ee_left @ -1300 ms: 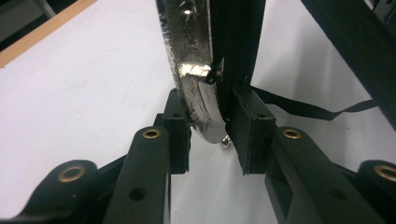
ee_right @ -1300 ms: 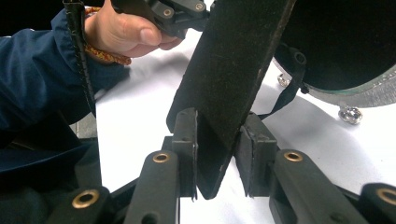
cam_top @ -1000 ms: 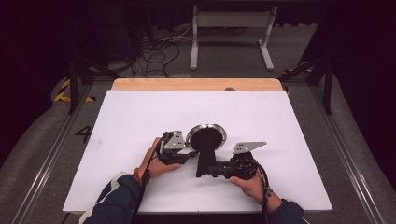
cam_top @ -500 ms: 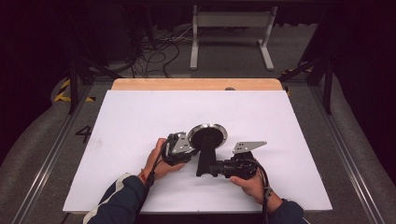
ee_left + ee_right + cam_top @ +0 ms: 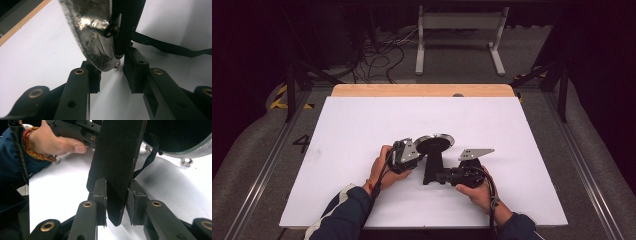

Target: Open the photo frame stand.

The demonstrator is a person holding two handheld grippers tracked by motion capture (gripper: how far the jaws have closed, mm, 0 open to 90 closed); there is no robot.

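A round metal pan [image 5: 434, 141] with a flat black handle [image 5: 432, 167] is held tilted over the white table [image 5: 362, 120]. My right gripper [image 5: 441, 177] is shut on the handle; in the right gripper view both pads clamp the black handle [image 5: 117, 157] at my gripper [image 5: 116, 202]. My left gripper [image 5: 418, 151] is at the pan's left rim. Its jaws have just been closing, with the scuffed silver rim [image 5: 92, 32] between them at my gripper [image 5: 113, 75], and the pads now meet it. The pan's underside [image 5: 180, 135] and the other hand [image 5: 50, 142] lie beyond.
A wooden strip [image 5: 422, 90] borders the table's far edge. On the floor behind it lie cables [image 5: 377, 55] and a metal stand [image 5: 459, 30]. Open white surface surrounds the pan on all sides.
The left gripper's jaws have closed in on the pan's rim, and the pan now looks a little more tilted. The right hand has kept still on the handle.
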